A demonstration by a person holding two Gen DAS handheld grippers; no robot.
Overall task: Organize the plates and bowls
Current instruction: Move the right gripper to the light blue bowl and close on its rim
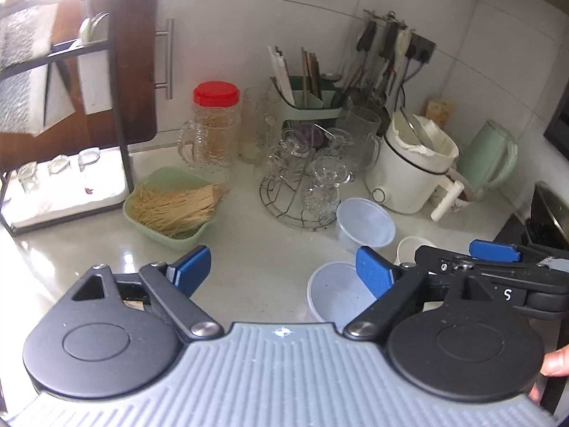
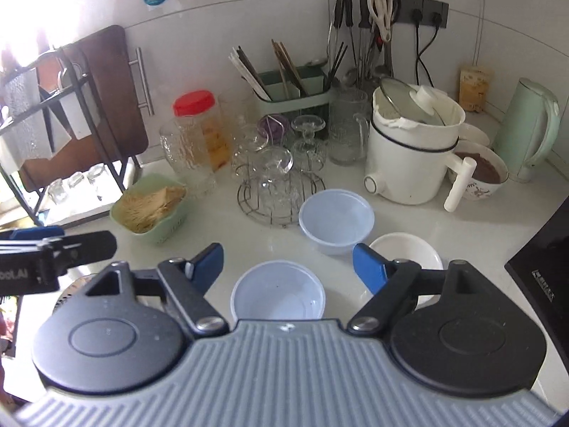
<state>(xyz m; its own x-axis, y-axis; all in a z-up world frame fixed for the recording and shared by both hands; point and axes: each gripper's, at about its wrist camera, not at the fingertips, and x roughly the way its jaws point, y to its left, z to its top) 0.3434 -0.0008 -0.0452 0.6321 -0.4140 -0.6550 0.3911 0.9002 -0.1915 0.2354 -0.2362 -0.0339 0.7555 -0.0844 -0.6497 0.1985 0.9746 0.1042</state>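
White tiled corner w/ a glossy pale countertop (image 1: 256, 267), crowded at the back w/ glassware, a red-lidded jar (image 1: 215, 121) and a white pot (image 1: 409, 174).

Left wrist view: left gripper (image 1: 282, 267) is seen w/ blue pads spread wide, nothing between them but bare counter. A translucent plastic bowl (image 1: 334, 295) is partly hidden behind the right-hand pad; no contact can be confirmed. A second plastic bowl (image 1: 366, 222) sits farther back, and the right gripper (image 1: 494, 256) is seen crossing at the edge.

Right wrist view: right gripper (image 2: 288, 261) is also opened wide, jaws empty. Near plastic bowl (image 2: 279, 293) is framed between the pads, untouched; the other bowl (image 2: 336, 220) is just beyond, a white ceramic dish (image 2: 409, 252) behind the right pad.

Plastic bowls are judged light, thin, flexible, a bit slick: best taken at the rim, one pad inside the wall, one outside, w/ gentle squeeze. Ceramic dish is judged heavier, stiff, breakable.
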